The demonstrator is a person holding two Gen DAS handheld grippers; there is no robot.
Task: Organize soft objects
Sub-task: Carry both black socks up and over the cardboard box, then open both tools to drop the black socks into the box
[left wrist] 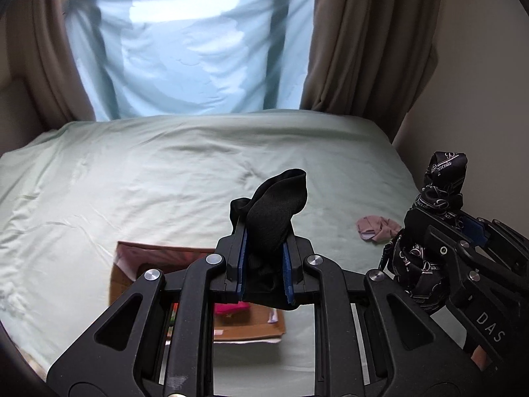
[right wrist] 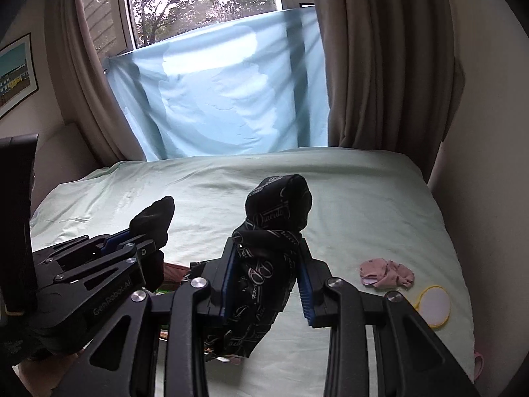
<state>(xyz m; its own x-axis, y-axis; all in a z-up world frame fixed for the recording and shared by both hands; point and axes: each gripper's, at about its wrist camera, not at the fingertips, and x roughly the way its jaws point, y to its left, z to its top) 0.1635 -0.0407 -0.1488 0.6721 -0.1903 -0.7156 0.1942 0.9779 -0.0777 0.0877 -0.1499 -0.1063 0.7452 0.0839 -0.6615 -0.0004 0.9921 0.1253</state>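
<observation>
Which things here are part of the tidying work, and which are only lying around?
Part of the job:
- plain black sock, held in left gripper
- black cloth with white script lettering, held in right gripper
- crumpled pink cloth on the pale green bed sheet
- open cardboard box

Just lying about:
- round white pad with yellow rim
- light blue sheet over the window

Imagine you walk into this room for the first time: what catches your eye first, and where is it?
Two black grippers held up over the pale green bed, each clamping dark fabric: the left gripper grips a plain black cloth, the right gripper a black cloth with white script lettering. Behind them, a light blue sheet hangs across the window. A crumpled pink cloth lies on the bed's right side.
</observation>
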